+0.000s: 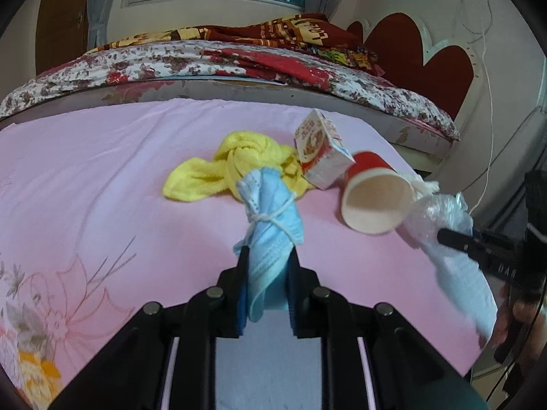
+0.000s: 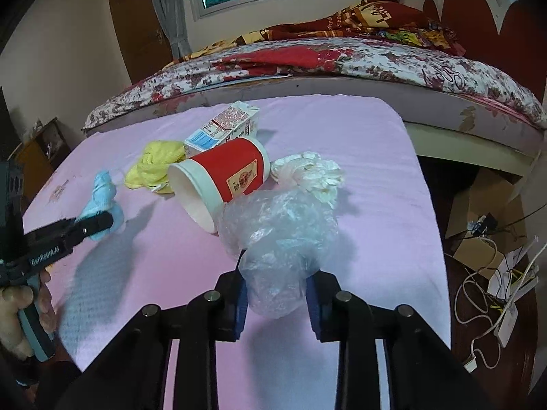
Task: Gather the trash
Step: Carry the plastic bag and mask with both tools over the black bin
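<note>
Left wrist view: the left gripper (image 1: 268, 256) points forward and down over the pink surface (image 1: 102, 184), its jaws closed tight on a rolled blue face mask (image 1: 270, 218) bound with its white ear loop. The mask rises from between the pads and leans away from the camera. Just beyond it lies a knotted yellow cloth (image 1: 225, 167). Ahead and to the right of the gripper a small carton (image 1: 323, 150) leans on its edge, with red and orange print too small to read. Next to that, a red paper cup (image 1: 372, 198) lies on its side, its mouth turned toward the camera. At the far right the right gripper (image 1: 451, 235) reaches in from the edge, clamped on a crumpled clear plastic bag (image 1: 441, 215); part of a hand shows below it.

Right wrist view: the right gripper (image 2: 277, 273) also tilts downward, its jaws pressing into the plastic bag (image 2: 280, 239), which bulges up between the blue pads. Directly past the bag lies the cup (image 2: 222, 177), with a gold label whose writing is not legible. Behind the cup is the carton (image 2: 222, 130), bearing a blue panel and dense fine print. A crumpled white wrapper (image 2: 307, 171) sits ahead and slightly right. Far to the left, the left gripper (image 2: 99, 222), lettered "GenRobot.AI", holds the mask (image 2: 102, 198); a hand (image 2: 24, 311) grips its teal handle.
</note>
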